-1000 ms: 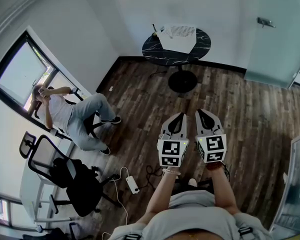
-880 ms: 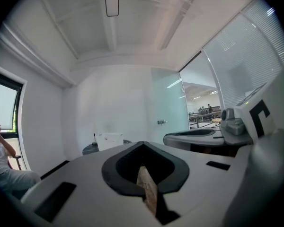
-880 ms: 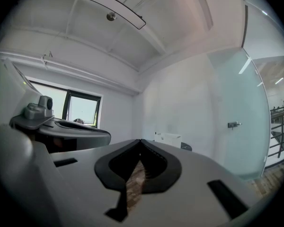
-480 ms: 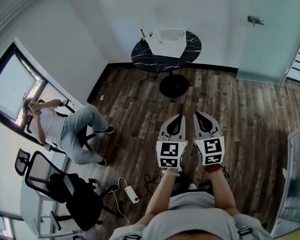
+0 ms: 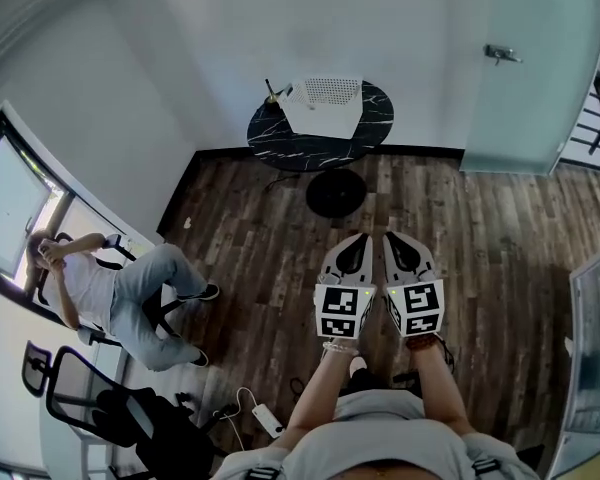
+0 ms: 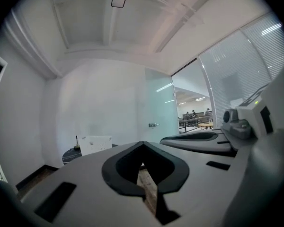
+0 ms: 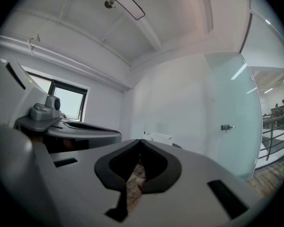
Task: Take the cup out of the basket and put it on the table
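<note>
- Grippers were held side by side above the wooden floor [image 5: 260,238]: left gripper [image 5: 362,238], right gripper [image 5: 391,237], jaws pressed together, nothing gripped.
- White basket [image 5: 325,103] was seen on the round table [image 5: 380,120] well ahead; cup could not be made out.

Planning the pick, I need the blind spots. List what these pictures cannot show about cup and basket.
- Cup: in no view; head view shows the white basket on the round table far off, inside unreadable.
- Left gripper view: basket tiny and side-on; its wall hides the inside.
- Right gripper view: only a sliver shows above the right gripper.
- Thin dark object beside the basket: too small to identify.
</note>
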`<state>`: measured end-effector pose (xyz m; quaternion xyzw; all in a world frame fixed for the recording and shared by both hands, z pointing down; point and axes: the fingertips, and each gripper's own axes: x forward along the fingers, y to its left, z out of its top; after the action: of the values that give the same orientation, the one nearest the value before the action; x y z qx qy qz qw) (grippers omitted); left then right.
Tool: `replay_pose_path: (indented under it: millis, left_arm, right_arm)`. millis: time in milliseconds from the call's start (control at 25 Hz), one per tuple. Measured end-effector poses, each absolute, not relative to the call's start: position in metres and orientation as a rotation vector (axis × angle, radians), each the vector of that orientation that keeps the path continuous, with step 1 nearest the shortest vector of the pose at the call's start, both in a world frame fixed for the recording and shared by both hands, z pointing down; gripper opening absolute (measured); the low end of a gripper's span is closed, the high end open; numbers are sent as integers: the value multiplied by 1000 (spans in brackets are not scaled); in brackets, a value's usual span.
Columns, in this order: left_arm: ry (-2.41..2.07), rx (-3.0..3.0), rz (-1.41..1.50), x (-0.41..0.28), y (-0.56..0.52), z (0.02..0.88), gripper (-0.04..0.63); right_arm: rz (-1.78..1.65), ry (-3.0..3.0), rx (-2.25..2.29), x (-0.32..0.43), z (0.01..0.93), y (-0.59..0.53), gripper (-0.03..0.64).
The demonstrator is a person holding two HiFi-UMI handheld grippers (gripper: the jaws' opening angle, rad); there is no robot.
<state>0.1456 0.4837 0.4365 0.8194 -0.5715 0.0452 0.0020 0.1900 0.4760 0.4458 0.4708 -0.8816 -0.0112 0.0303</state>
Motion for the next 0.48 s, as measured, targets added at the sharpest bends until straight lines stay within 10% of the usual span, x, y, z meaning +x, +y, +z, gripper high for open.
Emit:
replay_pose_path:
  millis: [480]
  left_arm:
    - [-1730,2640,203,91,436,440,5]
  right_arm:
    - [55,-2651,1525,136,463,433,9]
